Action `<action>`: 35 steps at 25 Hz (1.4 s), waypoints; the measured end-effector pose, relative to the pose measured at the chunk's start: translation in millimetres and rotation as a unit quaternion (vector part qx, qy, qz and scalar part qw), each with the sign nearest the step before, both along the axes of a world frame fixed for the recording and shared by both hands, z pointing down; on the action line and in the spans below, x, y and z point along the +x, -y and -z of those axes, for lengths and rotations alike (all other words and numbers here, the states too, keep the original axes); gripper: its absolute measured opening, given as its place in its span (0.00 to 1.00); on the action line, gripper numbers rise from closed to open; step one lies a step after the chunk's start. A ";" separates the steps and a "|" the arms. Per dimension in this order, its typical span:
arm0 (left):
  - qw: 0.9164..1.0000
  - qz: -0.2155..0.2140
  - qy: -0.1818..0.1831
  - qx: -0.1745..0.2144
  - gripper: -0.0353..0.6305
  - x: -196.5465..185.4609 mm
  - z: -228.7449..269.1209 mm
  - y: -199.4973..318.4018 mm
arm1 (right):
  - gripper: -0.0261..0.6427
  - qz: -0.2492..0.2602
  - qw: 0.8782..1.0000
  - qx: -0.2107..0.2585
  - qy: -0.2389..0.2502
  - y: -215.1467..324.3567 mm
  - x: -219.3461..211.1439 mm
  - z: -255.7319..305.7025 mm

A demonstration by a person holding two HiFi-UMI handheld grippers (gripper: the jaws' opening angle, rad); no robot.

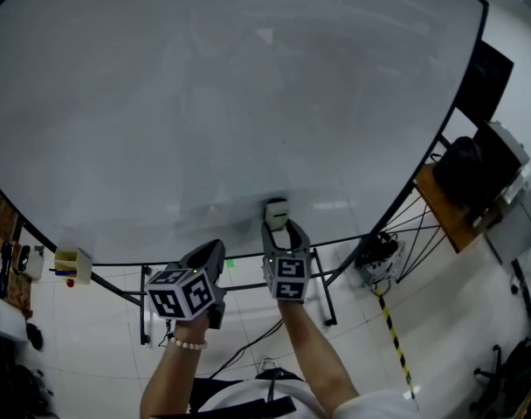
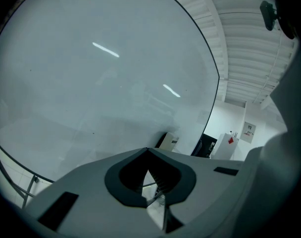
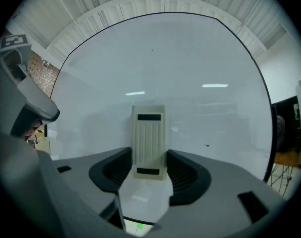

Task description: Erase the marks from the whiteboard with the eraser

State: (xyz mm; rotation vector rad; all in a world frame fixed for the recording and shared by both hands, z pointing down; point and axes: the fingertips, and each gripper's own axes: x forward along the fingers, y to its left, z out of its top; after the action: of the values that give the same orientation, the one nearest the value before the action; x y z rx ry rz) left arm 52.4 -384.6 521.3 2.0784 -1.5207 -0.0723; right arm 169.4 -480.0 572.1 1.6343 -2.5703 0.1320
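The whiteboard [image 1: 231, 94] fills most of the head view and shows no clear marks, only faint smudges and tiny specks. My right gripper [image 1: 278, 225] is shut on the cream eraser [image 1: 277, 211], which stands upright near the board's lower edge. In the right gripper view the eraser [image 3: 149, 140] sits ribbed side up between the jaws, in front of the whiteboard [image 3: 190, 73]. My left gripper [image 1: 215, 253] hangs just below the board's bottom edge with its jaws closed together and nothing in them. In the left gripper view the whiteboard [image 2: 91, 73] looms close.
A small yellow holder [image 1: 72, 264] hangs at the board's lower left. The board's black stand legs [image 1: 148, 308] reach the tiled floor. A wooden table [image 1: 447, 208] with dark bags stands at right, with a black-and-yellow striped pole [image 1: 392, 339] on the floor.
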 end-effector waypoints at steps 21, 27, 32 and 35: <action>1.000 -0.006 0.012 0.002 0.03 95.9 -20.2 39.4 | 0.42 -0.031 0.999 0.020 -0.032 70.6 229.3 -8.6; 1.000 -0.015 0.009 -0.003 0.03 107.3 -25.5 36.3 | 0.42 -0.044 0.998 0.018 -0.034 85.9 288.4 -13.2; 1.000 -0.028 0.005 0.002 0.03 113.4 -23.8 35.5 | 0.42 -0.037 0.998 0.027 -0.051 95.0 310.7 -14.1; 1.000 -0.026 0.005 0.004 0.03 110.1 -24.3 32.6 | 0.42 -0.045 0.997 0.026 -0.048 98.9 323.4 -16.0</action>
State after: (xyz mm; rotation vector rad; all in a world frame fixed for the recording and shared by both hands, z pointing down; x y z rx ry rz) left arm 162.5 -417.2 545.6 2.1258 -1.4737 -0.0474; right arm 492.8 -578.9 588.1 1.7291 -2.4511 -0.0079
